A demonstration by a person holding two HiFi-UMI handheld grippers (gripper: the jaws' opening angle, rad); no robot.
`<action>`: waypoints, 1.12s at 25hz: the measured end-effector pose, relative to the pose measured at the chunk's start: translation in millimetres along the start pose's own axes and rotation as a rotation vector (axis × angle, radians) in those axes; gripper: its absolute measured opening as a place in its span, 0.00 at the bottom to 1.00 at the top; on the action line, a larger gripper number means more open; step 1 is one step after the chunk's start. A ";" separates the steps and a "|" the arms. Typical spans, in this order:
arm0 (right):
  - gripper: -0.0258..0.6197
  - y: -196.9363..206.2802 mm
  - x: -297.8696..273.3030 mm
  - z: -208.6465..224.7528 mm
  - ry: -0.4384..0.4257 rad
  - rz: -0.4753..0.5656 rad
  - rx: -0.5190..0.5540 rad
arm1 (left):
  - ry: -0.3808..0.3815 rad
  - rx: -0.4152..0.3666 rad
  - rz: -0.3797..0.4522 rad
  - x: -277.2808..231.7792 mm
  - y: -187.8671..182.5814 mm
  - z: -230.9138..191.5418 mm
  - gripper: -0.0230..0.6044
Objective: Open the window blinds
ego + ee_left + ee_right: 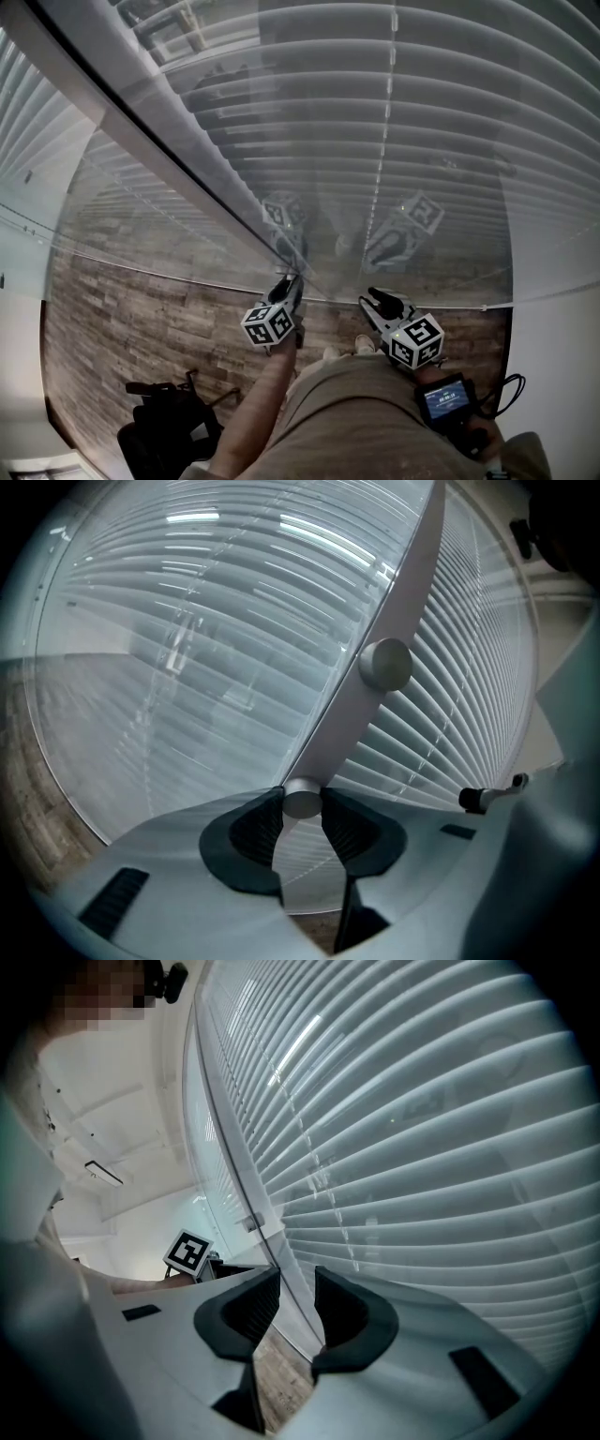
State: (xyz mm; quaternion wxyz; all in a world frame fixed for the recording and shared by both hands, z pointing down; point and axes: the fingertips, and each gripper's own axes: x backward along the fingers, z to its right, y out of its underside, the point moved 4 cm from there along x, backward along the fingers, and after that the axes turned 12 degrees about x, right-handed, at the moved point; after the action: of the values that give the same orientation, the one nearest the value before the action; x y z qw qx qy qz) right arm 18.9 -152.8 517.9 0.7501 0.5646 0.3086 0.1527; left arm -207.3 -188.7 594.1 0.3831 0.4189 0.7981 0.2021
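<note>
Left gripper (289, 281), right gripper (375, 298): pale grey, black ribbed pads (255, 829)
Cubes (268, 324): black-and-white square markers
Screen (444, 400): small, black cable (503, 387)
Top (347, 412): beige

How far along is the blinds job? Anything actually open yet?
Done: the left gripper is clamped on the small round silver knob at the foot of the grey window post.
In hand: that grip, placed to turn the knob.
Left: the white horizontal blind slats overlap with no view through, so they read as closed. The right gripper is open and empty near the glass.
</note>
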 end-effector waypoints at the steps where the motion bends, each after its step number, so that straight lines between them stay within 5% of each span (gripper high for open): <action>1: 0.23 0.1 -0.1 0.2 0.000 -0.001 -0.001 | 0.004 0.009 -0.003 -0.2 -0.2 -0.2 0.26; 28: 0.23 6.0 6.5 -2.5 -0.004 0.005 -0.007 | 0.139 0.331 -0.019 -1.6 1.2 -5.8 0.25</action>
State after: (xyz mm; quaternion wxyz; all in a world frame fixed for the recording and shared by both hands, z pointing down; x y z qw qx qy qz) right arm 23.0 -145.3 521.2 0.7524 0.5631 0.3050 0.1545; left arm -210.7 -189.3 599.2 0.2546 0.4537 0.8490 0.0928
